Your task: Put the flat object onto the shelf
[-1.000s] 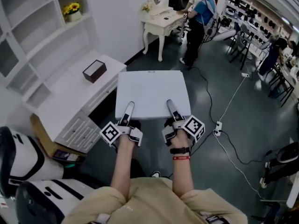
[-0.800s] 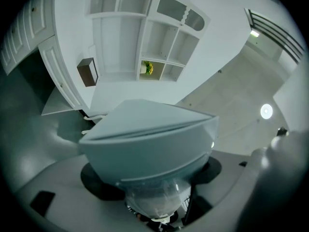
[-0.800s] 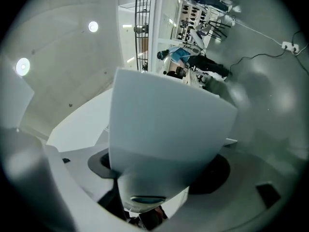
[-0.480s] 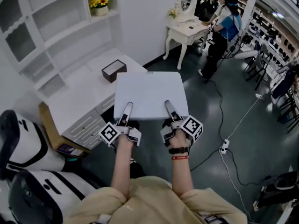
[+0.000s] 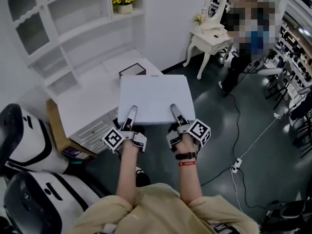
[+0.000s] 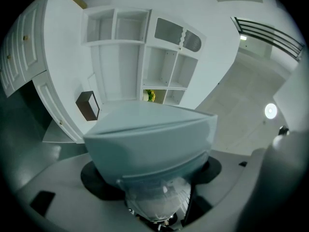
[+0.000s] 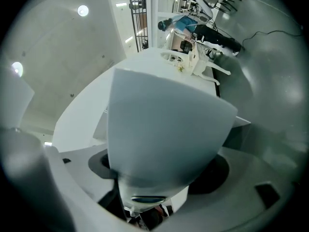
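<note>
Both hands are holding the flat object (image 5: 153,94) out level in the air. The left gripper (image 5: 130,113) and right gripper (image 5: 174,111) are each clamping its near edge, jaws spread wide around the thick slab. It's hanging by the corner of the white counter (image 5: 90,99), short of the shelf (image 5: 73,30). To my eye they're needing even pressure on both sides, a level board, and a line in that's clearing the dark box (image 5: 132,70).
</note>
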Tool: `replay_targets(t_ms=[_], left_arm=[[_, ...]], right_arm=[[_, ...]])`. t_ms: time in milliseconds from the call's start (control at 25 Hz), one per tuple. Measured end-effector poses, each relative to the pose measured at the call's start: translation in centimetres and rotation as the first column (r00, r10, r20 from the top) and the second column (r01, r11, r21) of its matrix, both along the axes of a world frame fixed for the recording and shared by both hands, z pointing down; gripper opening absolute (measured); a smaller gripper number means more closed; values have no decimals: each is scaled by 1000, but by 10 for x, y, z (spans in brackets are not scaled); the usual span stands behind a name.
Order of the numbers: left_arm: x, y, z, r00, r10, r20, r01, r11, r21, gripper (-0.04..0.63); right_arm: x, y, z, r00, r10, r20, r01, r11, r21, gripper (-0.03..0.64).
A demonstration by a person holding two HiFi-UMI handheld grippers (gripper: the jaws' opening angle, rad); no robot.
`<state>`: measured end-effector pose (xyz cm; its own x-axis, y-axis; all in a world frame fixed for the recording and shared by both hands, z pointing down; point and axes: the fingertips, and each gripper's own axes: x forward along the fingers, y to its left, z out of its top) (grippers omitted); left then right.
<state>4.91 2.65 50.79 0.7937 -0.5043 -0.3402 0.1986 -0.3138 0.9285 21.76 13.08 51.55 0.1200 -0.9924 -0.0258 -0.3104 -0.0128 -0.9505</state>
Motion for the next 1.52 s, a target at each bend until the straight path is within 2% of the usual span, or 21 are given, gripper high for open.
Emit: replay_targets(t_ms=[400, 800, 1160, 1360, 1520], left_arm=[[-36, -60, 3, 991, -134, 10, 134, 991, -4, 364], [-87, -112, 11, 960, -279, 19, 280, 960, -8, 360], [-126, -153, 8, 934, -356, 12, 356, 934, -21, 359], [-141, -185, 4, 929, -370, 2, 370, 928, -33, 359], [-140, -201, 6, 928, -372, 3, 372, 928, -32, 357]], right_arm=[[-24, -78, 5, 993, -119, 13, 119, 993, -10, 377], [-66, -155, 16, 961, -273, 39, 274, 962, -16, 373], [-101, -211, 16, 934, -353, 53, 355, 934, -33, 370], [-115, -248, 10, 929, -365, 53, 366, 931, -5, 370], [-113, -262, 8, 933, -359, 34, 359, 933, -23, 370]])
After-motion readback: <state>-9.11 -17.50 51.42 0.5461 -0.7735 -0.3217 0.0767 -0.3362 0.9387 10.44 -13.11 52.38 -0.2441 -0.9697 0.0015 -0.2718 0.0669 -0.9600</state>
